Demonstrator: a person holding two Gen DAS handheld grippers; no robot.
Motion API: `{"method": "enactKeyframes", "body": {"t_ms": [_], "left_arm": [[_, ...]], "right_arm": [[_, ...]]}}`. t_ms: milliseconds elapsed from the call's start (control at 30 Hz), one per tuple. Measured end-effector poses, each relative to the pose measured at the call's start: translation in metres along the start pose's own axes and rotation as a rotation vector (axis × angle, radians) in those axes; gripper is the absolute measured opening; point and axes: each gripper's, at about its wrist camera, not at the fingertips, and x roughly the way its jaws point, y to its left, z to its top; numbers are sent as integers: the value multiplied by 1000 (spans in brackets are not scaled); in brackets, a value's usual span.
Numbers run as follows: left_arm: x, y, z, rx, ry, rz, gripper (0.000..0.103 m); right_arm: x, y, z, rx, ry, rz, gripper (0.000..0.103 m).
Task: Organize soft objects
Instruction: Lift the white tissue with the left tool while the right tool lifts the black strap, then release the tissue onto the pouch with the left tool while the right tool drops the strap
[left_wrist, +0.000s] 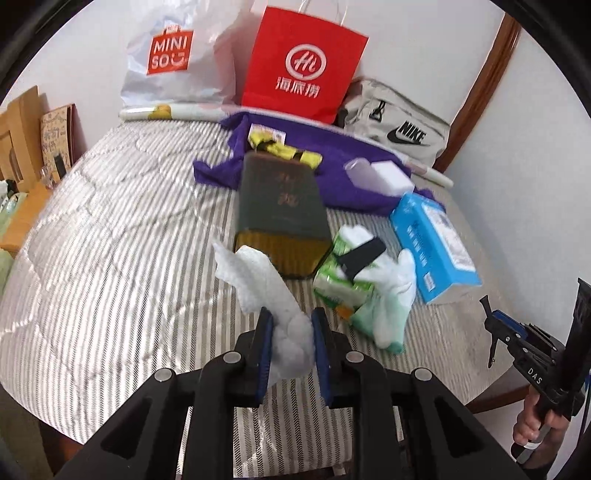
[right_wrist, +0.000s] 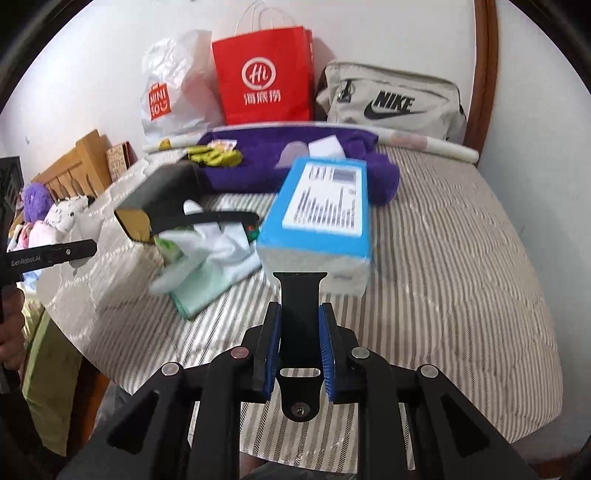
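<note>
My left gripper (left_wrist: 291, 325) is shut on a white fluffy cloth (left_wrist: 258, 280), held above the striped bed (left_wrist: 110, 277). My right gripper (right_wrist: 301, 317) is shut on a black watch strap (right_wrist: 301, 332); it also shows at the right edge of the left wrist view (left_wrist: 532, 343). A second black strap (left_wrist: 360, 256) lies on a pile of white and pale green cloths (left_wrist: 384, 295), beside a green tissue pack (left_wrist: 338, 277). The pile also shows in the right wrist view (right_wrist: 214, 258). A purple towel (left_wrist: 332, 173) lies further back with yellow socks (left_wrist: 284, 149) on it.
A dark thick book (left_wrist: 282, 210) lies mid-bed. A blue box (left_wrist: 432, 243) lies right of the pile. A white sponge block (left_wrist: 391, 177) rests on the towel. A Miniso bag (left_wrist: 177, 62), red paper bag (left_wrist: 303, 74) and Nike bag (left_wrist: 399, 125) stand against the wall. A wooden headboard (right_wrist: 74, 166) stands left.
</note>
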Motion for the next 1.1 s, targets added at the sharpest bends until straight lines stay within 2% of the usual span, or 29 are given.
{"method": "enactKeyframes", "body": {"t_ms": [333,500,1100], "left_arm": [[-23,-5,34,5,-68,8,20],[-17,-5,49,14,-71,32,20],[21,-6,108,16,-49,30,20]], "right_arm": [[-17,3,39,-24,-62,20,20],[-11,6,56,-34,-69,21,20],[25,-6,117,-38,-62,25,20]]}}
